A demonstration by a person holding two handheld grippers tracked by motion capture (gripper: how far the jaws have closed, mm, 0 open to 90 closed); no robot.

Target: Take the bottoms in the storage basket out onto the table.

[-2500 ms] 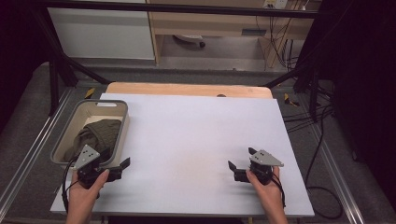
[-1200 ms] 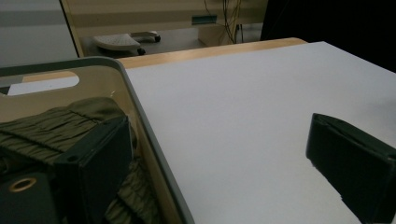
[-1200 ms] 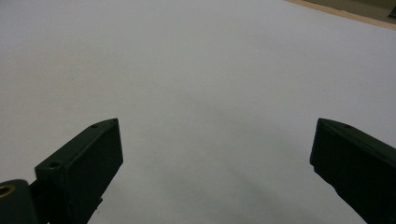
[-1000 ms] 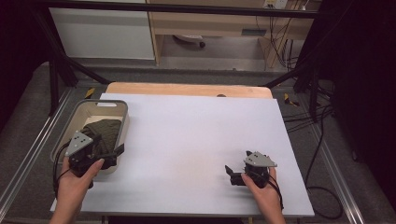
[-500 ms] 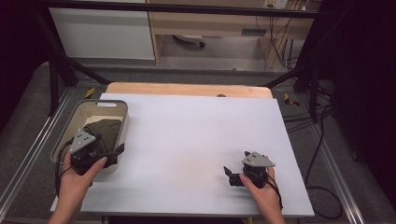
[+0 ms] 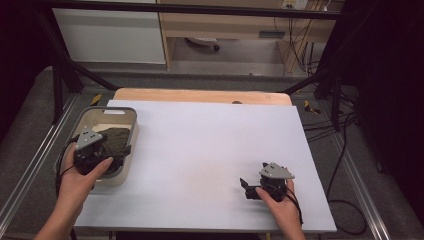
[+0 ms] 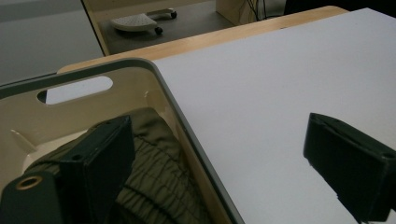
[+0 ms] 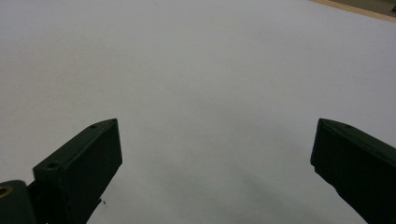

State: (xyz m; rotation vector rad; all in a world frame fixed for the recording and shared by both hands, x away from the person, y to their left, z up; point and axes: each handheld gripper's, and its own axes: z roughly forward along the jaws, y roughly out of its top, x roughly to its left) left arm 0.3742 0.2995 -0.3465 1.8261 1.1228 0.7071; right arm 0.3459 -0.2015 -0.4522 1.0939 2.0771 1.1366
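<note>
A beige plastic bin (image 6: 113, 109) stands at the table's left edge with a crumpled olive-green cloth (image 6: 116, 137) inside. My left gripper (image 6: 121, 151) hovers open over the bin's right wall. In the left gripper view that gripper (image 7: 217, 125) straddles the bin rim (image 7: 187, 122): one jaw is above the olive cloth (image 7: 154, 172), the other above the white tabletop (image 7: 280, 70). Nothing is held. My right gripper (image 6: 246, 188) rests low near the front right of the table, pointing left. Its jaws (image 8: 217, 123) stand wide open over bare white surface.
The white tabletop (image 6: 210, 145) lies on a wooden board (image 6: 200, 95) that shows along the far edge. Metal frame rails run down both sides. Cables hang off the right side, and a cabinet and floor lie beyond the table.
My left gripper has moved away from the table's front edge, from in front of the bin to over its right wall. The right gripper has barely shifted.
</note>
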